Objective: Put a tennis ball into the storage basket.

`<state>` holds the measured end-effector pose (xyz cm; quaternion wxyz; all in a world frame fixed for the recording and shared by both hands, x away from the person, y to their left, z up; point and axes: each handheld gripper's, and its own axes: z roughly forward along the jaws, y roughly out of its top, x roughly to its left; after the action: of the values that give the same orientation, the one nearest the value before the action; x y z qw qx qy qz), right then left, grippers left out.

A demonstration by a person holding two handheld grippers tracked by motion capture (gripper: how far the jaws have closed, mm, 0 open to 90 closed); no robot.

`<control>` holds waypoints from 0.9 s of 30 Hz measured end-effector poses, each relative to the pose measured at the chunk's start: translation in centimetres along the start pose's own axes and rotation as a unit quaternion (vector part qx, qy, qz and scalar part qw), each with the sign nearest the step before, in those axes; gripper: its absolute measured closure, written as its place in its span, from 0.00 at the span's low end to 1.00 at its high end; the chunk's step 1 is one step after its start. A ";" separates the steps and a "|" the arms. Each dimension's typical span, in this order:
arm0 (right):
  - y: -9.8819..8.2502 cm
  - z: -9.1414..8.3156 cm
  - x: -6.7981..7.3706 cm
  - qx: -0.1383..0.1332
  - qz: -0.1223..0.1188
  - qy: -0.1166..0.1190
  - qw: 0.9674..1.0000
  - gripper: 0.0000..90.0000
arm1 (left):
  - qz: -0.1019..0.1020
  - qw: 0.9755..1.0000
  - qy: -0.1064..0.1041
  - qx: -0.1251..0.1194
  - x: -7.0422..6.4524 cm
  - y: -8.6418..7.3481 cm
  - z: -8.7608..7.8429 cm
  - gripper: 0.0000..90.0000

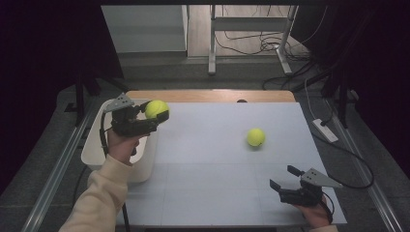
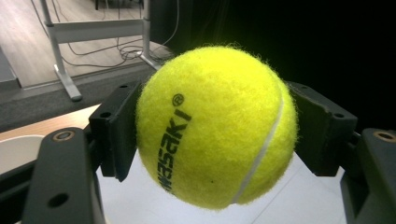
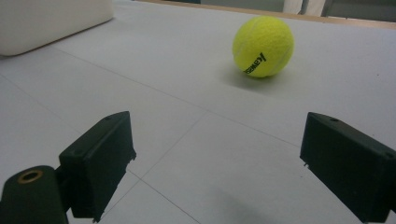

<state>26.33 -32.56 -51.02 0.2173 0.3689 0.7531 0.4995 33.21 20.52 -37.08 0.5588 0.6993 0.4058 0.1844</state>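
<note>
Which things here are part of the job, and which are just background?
In play: tennis ball clamped in the left gripper; second tennis ball on the table; white bin; open right gripper.
Background: metal stand; floor cables.

Fuzzy felt tennis ball [image 2: 215,126], matt black plastic fingers [image 2: 114,130], smooth matt table [image 1: 217,164]

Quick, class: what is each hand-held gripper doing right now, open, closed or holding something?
Left hand-held gripper: closed on a tennis ball, held above the table.
Right hand-held gripper: open, holding nothing.
</note>
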 end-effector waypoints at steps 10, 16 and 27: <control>0.0 0.0 0.1 0.000 0.000 0.000 1.000 0.11 | -0.014 1.000 0.019 0.002 1.4 -0.1 -0.1 0.29; 0.0 0.0 0.1 0.000 0.000 -0.001 1.000 0.11 | -0.025 0.999 0.029 0.003 2.3 -0.3 -0.3 0.29; 0.0 0.0 0.1 0.000 0.000 0.000 1.000 0.11 | -0.042 0.998 0.053 0.012 4.1 -0.6 -0.5 0.29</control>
<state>26.29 -32.49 -51.00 0.2175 0.3691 0.7529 0.4996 35.10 24.01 -38.32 0.5356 0.6772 0.4663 0.1927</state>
